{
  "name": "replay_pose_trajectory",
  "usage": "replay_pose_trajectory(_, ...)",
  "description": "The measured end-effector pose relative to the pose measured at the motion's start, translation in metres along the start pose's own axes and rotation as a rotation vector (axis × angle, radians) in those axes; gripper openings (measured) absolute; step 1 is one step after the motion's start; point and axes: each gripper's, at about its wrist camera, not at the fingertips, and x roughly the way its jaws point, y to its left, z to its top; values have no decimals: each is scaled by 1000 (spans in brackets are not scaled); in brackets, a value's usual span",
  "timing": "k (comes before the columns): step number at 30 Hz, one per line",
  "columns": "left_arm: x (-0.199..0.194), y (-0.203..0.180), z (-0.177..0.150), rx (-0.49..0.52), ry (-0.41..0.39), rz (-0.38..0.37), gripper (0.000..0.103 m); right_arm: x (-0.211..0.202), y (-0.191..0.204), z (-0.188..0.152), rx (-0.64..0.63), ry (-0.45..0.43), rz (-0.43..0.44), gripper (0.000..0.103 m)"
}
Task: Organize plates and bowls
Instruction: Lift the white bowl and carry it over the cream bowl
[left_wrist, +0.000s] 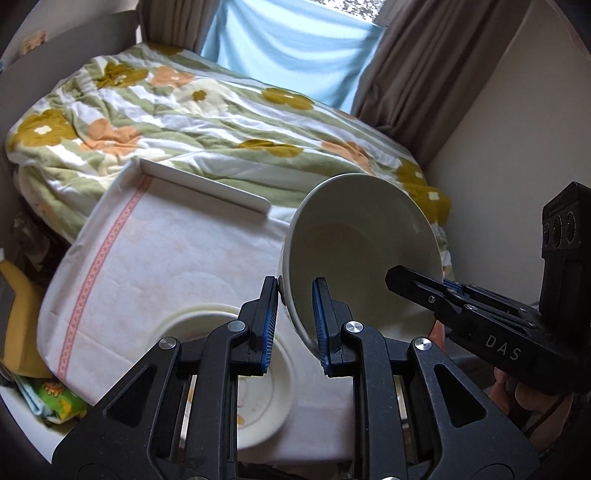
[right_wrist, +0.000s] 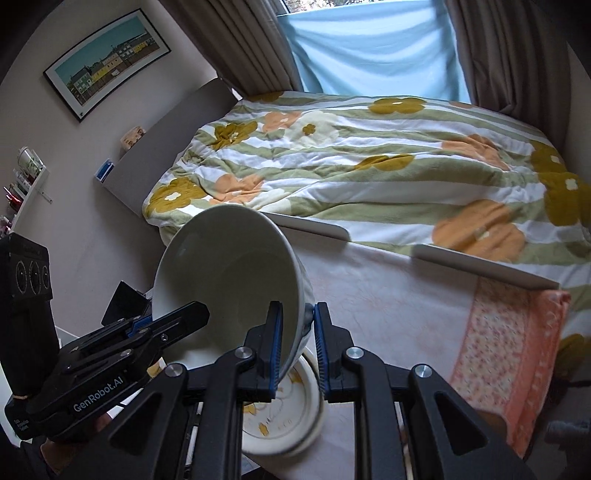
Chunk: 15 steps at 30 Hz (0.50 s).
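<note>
I am holding the white bowl (left_wrist: 362, 254) tilted in the air above the stacked plates (left_wrist: 266, 373) on the cloth-covered table (left_wrist: 155, 251), my left gripper (left_wrist: 295, 321) pinching one side of its rim and my right gripper (right_wrist: 297, 343) pinching the other. Both grips are catching only thin, smooth rim, so I am risking a slip; uneven pulling could twist the bowl free onto the plates below.

The plate (left_wrist: 273, 373) lies mostly behind the left gripper (left_wrist: 295, 317) and its linkage, so only arcs of its rim show. In the right wrist view the tilted bowl (right_wrist: 229, 280) covers the plate's far edge, and its painted pattern, perhaps flowers, is blurred.
</note>
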Motion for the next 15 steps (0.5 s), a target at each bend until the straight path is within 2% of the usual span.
replay_pose_trajectory(8,20,-97,-64,96,90,-92,17,-73,-80,-72,106,-31,-102,16)
replay_pose_trajectory(15,57,-142,-109,175,219,-95,17,-85,-132,-123,228,5,-155,16)
